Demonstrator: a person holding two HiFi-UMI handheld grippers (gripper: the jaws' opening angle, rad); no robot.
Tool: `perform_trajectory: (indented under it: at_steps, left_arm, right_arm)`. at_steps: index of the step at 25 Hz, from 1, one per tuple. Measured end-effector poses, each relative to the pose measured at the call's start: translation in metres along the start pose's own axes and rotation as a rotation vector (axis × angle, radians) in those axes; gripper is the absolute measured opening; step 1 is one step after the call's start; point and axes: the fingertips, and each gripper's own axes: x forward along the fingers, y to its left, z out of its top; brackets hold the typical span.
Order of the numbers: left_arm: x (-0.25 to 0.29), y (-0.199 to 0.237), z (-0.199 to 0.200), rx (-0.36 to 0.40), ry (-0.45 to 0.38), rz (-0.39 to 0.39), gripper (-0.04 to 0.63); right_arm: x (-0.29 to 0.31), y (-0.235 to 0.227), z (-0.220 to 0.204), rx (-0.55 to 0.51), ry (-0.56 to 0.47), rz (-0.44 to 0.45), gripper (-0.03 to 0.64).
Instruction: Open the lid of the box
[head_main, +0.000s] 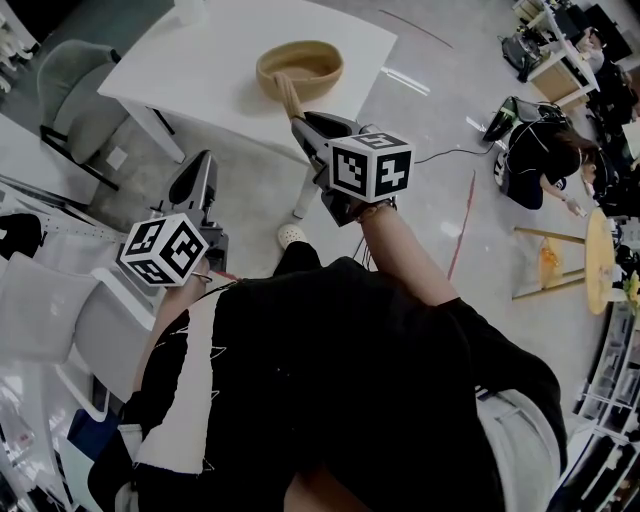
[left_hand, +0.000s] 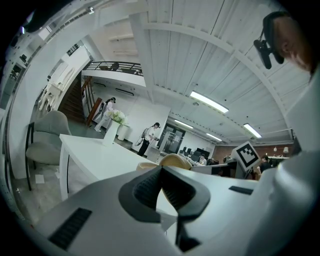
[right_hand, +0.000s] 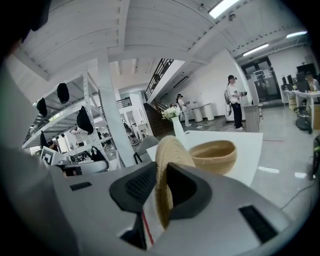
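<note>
Toward the near edge, head view: open woven box (head_main: 300, 66) on white table (head_main: 200, 70), lid (head_main: 289, 97) on edge just beside it | left gripper view: left gripper (left_hand: 161, 172) jaws together, empty | right gripper view: right gripper (right_hand: 161, 187) clamped on lid

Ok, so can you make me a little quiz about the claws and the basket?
1. Which claw holds the woven lid? A) left B) right
2. Fill in: the basket stands on the white ____.
3. True or false: the lid covers the basket.

Key:
1. B. The right claw grips the lid; the left claw is shut and empty.
2. table
3. False. The basket is open.
</note>
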Motion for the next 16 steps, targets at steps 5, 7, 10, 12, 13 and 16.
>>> perform_trajectory:
  at_steps: [5, 7, 10, 12, 13, 16]
  left_arm:
    - [0.002, -0.003, 0.0, 0.003, -0.001, -0.006, 0.011]
    - [0.003, -0.004, 0.0, 0.005, -0.001, -0.008, 0.011]
    - [0.004, -0.008, -0.001, 0.008, 0.003, -0.011, 0.011]
    - [0.005, -0.01, -0.002, 0.009, 0.006, -0.014, 0.011]
    - [0.006, -0.011, -0.002, 0.009, 0.008, -0.016, 0.011]
    - [0.007, -0.012, -0.003, 0.009, 0.012, -0.02, 0.011]
  right_arm:
    - [-0.002, -0.002, 0.0, 0.002, -0.001, -0.004, 0.077]
    - [-0.003, -0.003, 0.0, 0.001, -0.002, -0.006, 0.077]
    - [-0.006, -0.005, 0.0, -0.001, -0.001, -0.007, 0.077]
    - [-0.008, -0.006, -0.001, -0.003, 0.0, -0.008, 0.077]
    - [-0.008, -0.007, -0.001, -0.005, 0.002, -0.009, 0.077]
    - [-0.008, -0.008, -0.002, -0.006, 0.005, -0.011, 0.077]
